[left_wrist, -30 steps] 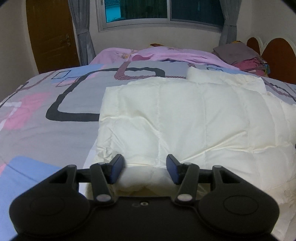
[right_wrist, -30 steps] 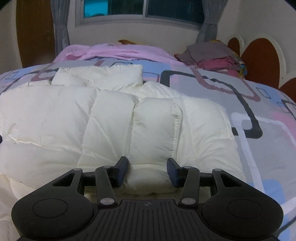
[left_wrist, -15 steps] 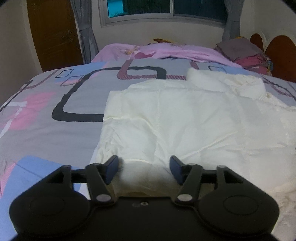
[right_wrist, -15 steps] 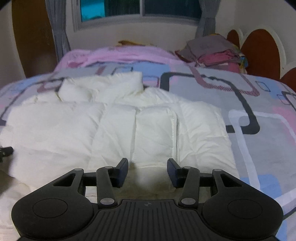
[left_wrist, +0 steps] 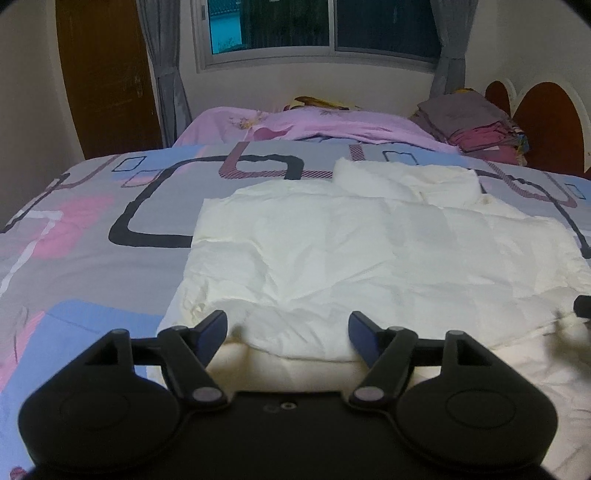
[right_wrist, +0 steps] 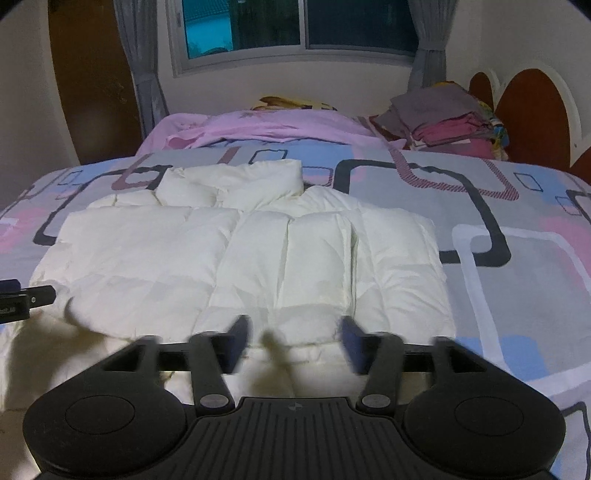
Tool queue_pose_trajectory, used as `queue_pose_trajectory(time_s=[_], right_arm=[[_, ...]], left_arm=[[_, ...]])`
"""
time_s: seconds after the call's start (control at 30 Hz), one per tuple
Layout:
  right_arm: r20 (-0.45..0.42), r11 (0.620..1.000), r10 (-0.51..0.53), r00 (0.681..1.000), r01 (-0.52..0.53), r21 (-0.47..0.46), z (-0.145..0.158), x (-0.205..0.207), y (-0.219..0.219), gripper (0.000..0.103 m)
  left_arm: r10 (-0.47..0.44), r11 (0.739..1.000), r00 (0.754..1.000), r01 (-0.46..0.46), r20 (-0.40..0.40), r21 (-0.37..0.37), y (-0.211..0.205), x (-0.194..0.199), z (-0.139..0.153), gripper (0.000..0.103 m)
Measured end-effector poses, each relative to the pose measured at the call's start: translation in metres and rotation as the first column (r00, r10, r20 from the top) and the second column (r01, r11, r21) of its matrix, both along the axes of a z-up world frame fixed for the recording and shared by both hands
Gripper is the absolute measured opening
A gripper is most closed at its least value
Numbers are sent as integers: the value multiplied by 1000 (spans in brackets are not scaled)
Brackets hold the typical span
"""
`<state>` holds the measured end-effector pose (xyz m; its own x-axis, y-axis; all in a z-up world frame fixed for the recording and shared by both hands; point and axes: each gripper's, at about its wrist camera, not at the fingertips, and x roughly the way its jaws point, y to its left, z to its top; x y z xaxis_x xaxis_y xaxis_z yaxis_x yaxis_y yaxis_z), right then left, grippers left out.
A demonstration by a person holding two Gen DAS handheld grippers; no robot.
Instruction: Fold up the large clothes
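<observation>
- The left gripper (left_wrist: 288, 326) had its jaws apart and widening; the near folded edge of the white padded jacket (left_wrist: 332, 251) lay in the gap between them, but neither blue pad pressed on it.
- To the left of the left jaw, the patterned bedspread (left_wrist: 74, 221) showed grey, pink and blue blocks with a dark rounded outline.
- Ahead of the left gripper's jaws, the jacket spread flat across the bed, its surface creased, with a puffier rolled part, perhaps a hood or collar (left_wrist: 406, 181), at the far end.
- Beyond the jacket, a pink blanket (left_wrist: 314, 127) lay bunched across the bed, and further still a window (left_wrist: 321, 26) sat in the wall between grey curtains.
- To the far right of the left gripper's right jaw, a dark tip of the right gripper (left_wrist: 583, 306) showed at the frame edge, just over the jacket.
- The right gripper (right_wrist: 293, 334) also had its jaws apart and opening, blurred with motion; the jacket's near edge (right_wrist: 306, 328) bulged up in the gap, free of both pads.
- To the left of the right gripper's left jaw, part of the left gripper (right_wrist: 26, 297) hung at the jacket's edge.
- Ahead of the right jaws the quilted panels of the jacket ran away in vertical channels.
- To the right of the right jaw lay bare bedspread, and far beyond it a stack of folded clothes (right_wrist: 443, 118) sat beside a brown headboard (right_wrist: 532, 118).
</observation>
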<state>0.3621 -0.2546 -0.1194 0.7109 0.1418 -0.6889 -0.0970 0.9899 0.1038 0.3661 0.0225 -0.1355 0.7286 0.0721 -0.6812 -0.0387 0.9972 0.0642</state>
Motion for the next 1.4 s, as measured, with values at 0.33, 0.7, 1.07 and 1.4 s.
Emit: queue_pose_trajectory(time_s=[0.33, 0.7, 1.07, 1.4], right_arm=[[1, 996, 83, 997, -83, 12, -3, -31, -2, 76], [-61, 985, 167, 984, -169, -28, -34, -65, 14, 76], [-79, 983, 170, 982, -175, -58, -54, -81, 9, 76], [-50, 996, 73, 996, -75, -51, -24, -147, -8, 76]], left_arm=[[6, 1000, 1000, -6, -8, 13, -13, -40, 5, 74], [-25, 998, 997, 29, -71, 59, -10, -75, -37, 74], [10, 998, 997, -5, -78, 65, 3, -96, -48, 72], [30, 999, 997, -28, -72, 28, 31, -142, -18, 80]])
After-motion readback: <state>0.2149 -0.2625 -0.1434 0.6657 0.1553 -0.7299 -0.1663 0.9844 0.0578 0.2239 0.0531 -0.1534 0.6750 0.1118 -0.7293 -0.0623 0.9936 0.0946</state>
